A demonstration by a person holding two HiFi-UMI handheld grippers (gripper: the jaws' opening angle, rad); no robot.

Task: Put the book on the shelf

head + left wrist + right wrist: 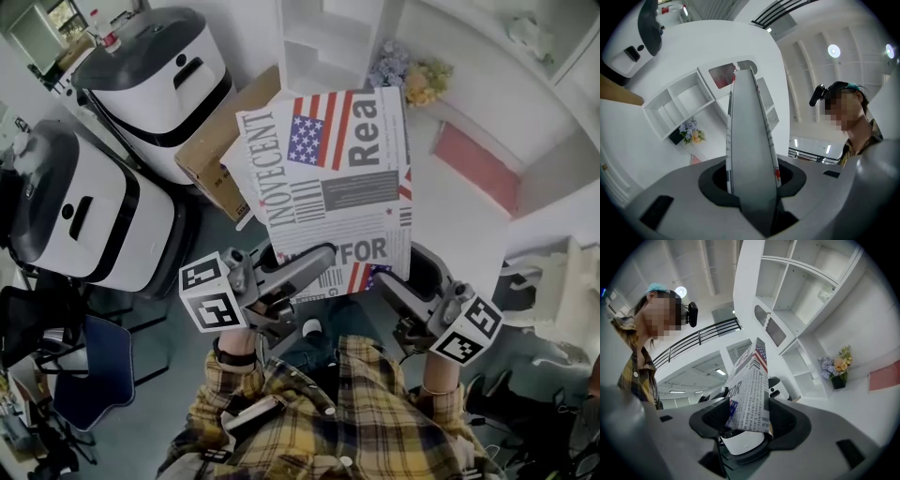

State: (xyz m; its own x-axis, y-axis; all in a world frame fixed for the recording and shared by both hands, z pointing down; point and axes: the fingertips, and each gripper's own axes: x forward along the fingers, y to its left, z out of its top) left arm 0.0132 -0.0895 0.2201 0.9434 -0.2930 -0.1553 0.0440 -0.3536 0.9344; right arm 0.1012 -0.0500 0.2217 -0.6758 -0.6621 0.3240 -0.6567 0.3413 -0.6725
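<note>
**Two-gripper carry: book (333,187) in the air, not yet at the shelf (328,42)**

You hold the book by its near edge only. The left gripper (314,262) pinches one side of that edge and the right gripper (394,289) pinches the other (each pair of jaws is closed on the book itself, with nothing else between them). Most of the book projects beyond the pads, so it may sag or pivot out of the grip. If you move your hands unevenly, you are likely to twist the cover. Steer clear of the flowers (412,80) on approach; a swinging corner could strike them.
</note>
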